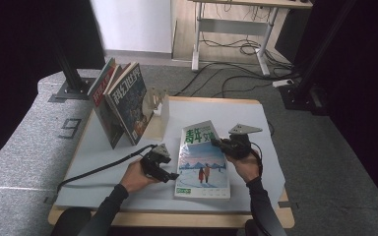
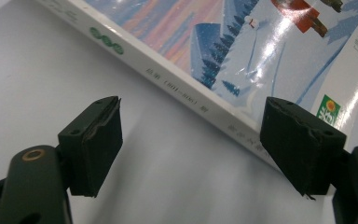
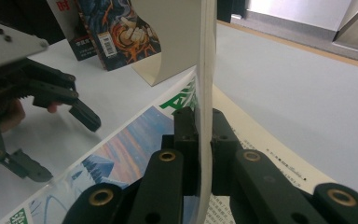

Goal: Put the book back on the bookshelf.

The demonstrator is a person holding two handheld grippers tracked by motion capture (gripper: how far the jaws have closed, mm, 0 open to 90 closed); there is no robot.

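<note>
Spanning pale tabletop (image 1: 256, 118) — grey floor (image 1: 325, 147), desk (image 1: 236, 19)

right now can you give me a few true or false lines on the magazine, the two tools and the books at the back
1. The right tool is shut on the front cover of the magazine. True.
2. The left tool grips the magazine's spine. False: its jaws stand open beside the spine and hold nothing.
3. The cover is lifted up off the pages. True.
4. The books at the back lie flat in a stack. False: they stand leaning against a stand.
5. The magazine lies on the floor. False: it lies on the table.
</note>
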